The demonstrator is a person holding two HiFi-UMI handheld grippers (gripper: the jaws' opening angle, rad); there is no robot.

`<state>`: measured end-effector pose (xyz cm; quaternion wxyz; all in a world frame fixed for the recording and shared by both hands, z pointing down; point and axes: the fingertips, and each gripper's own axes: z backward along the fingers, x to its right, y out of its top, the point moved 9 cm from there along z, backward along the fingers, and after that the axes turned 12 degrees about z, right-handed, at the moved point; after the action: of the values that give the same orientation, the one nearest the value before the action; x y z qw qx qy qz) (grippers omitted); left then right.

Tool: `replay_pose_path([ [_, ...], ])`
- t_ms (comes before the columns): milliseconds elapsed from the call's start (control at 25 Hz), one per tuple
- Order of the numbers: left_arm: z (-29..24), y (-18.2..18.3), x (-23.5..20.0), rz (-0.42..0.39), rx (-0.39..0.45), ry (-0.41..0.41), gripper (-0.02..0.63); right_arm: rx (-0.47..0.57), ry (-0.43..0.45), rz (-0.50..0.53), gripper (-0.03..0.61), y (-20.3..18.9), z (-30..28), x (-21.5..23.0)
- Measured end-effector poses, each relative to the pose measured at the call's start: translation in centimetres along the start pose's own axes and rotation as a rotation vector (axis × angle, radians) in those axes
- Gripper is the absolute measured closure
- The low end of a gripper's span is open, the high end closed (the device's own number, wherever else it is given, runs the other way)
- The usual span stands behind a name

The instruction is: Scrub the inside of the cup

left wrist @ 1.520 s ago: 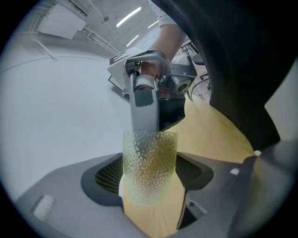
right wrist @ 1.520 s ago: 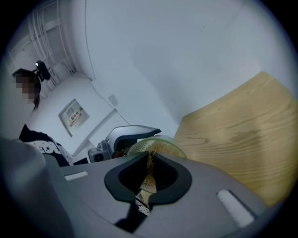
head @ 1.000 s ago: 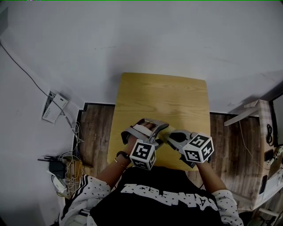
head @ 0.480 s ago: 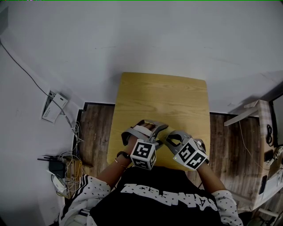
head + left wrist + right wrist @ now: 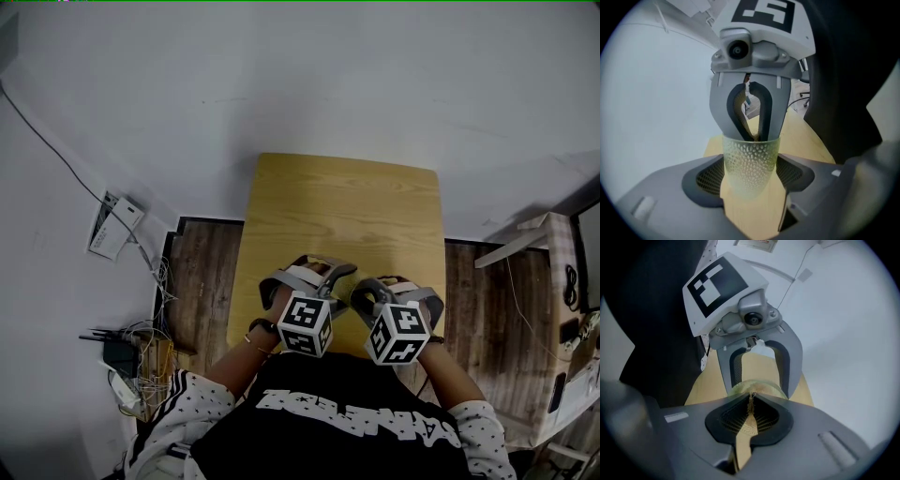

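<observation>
Left tool [image 5: 750, 180] clamps the dimpled cup [image 5: 751, 157]. Right tool [image 5: 751, 414], clenched on a thin scrubber [image 5: 751, 401], has just rolled over inside it, so the scrubbing stroke looks under way.

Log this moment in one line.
left hand-held gripper: clamped on cup | right hand-held gripper: tips inside cup, shut on thin tan scrubber

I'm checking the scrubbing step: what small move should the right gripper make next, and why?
Probably twist the right gripper around inside the cup: its closed tips, pinching a thin brownish scrubber, sit in the cup's mouth, which the left gripper grips.
</observation>
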<state>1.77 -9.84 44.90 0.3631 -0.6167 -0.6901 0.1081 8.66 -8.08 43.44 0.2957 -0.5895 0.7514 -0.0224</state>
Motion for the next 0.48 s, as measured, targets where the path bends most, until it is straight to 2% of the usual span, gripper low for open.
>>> replay_pose_path([
  [160,-0.16,-0.15,0.01,0.022,0.007,-0.019,0.268,-0.046,0.023,0.115,0.551,0.21,-0.21,-0.23],
  [480,-0.69,-0.54,0.13,0.053,0.007,-0.076,0.268,-0.109,0.052,0.281,0.551,0.42,-0.7,-0.87],
])
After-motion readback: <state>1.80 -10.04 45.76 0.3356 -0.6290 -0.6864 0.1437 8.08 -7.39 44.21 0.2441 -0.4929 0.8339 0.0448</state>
